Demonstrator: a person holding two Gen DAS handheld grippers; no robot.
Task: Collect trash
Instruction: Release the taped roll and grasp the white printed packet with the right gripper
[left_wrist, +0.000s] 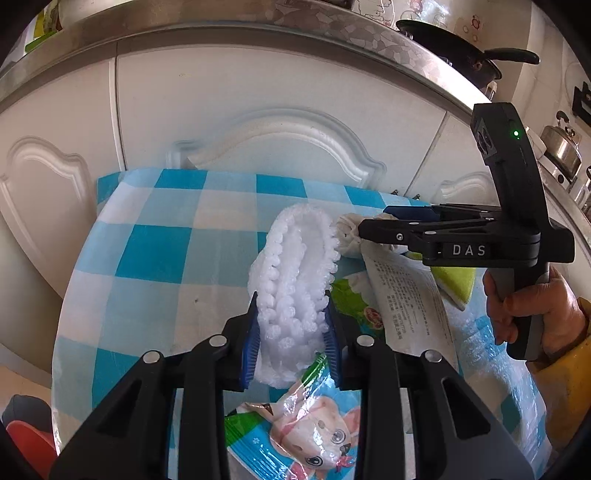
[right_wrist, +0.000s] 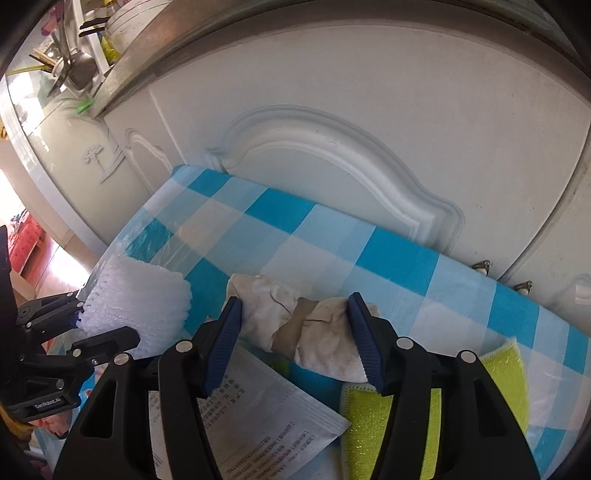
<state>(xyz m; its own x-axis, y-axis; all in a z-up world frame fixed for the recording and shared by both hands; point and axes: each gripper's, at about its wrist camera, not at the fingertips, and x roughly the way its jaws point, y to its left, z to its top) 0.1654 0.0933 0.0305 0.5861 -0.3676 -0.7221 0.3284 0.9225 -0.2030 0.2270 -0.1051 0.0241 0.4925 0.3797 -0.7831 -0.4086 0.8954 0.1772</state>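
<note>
Closest to the left camera, the left gripper (left_wrist: 291, 328) is clamping its blue pads on a white foam fruit net (left_wrist: 295, 280), squeezing the near end of it while the rest is curling away over the table. Right under that claw a clear snack wrapper with a cartoon pig (left_wrist: 314, 435) is lying flat on the checked blue-and-white tablecloth (left_wrist: 155, 254).

Over on the right side, the right gripper (right_wrist: 295, 332) is sitting around a crumpled whitish wad with a brown band of tape round its middle (right_wrist: 306, 325). Both blue pads are touching the wad's ends, so it's pinched in there, jaws about half apart. From the left camera you can see that same claw (left_wrist: 373, 225) coming in sideways, with a hand (left_wrist: 532, 314) in a yellow sleeve wrapping around its grip.

Just beneath the right claw a white printed packet (right_wrist: 258, 417) is lying on the cloth, partly overlapping a yellow-green sponge cloth (right_wrist: 506, 373). The foam net is sitting just left of the wad, near it but not quite touching as far as I can tell.

Behind the table, white cabinet doors with arched moulding (left_wrist: 280, 107) are filling the background, and a dark pan (left_wrist: 454, 51) is resting on the counter above.
</note>
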